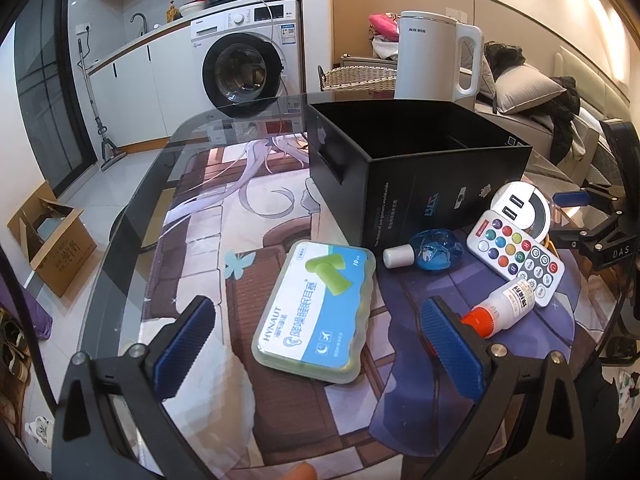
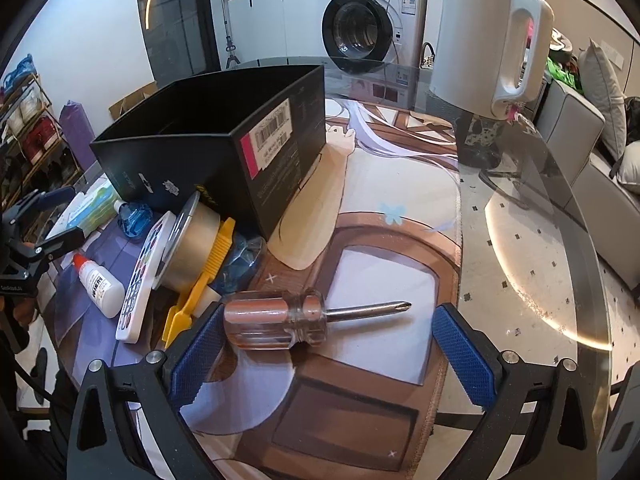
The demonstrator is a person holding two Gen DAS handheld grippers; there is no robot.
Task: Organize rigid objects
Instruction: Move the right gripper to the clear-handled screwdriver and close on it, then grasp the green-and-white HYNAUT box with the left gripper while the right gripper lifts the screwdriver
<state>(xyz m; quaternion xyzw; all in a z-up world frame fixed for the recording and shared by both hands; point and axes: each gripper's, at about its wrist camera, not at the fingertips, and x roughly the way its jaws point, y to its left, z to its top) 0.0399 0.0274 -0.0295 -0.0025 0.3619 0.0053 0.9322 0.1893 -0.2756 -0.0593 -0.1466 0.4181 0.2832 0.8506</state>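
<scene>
Right wrist view shows the right gripper (image 2: 328, 344) spread wide around the screwdriver (image 2: 296, 314) lying on the mat beside the black box (image 2: 224, 148), whose round handle could roll away on closing, while the left gripper (image 1: 316, 336), equally spread, straddles the earplug case (image 1: 316, 312)

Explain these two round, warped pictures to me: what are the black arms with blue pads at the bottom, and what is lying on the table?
No robot here: a person holds a two-finger tool in each hand, each carrying a wide-angle camera looking along its fingers. One picture comes from the left gripper, open over an earplug case. The other comes from the right gripper, open around a screwdriver on the table. Neither holds anything. Nearby lie a remote control, a small white bottle, a blue bottle and an open black box.
</scene>
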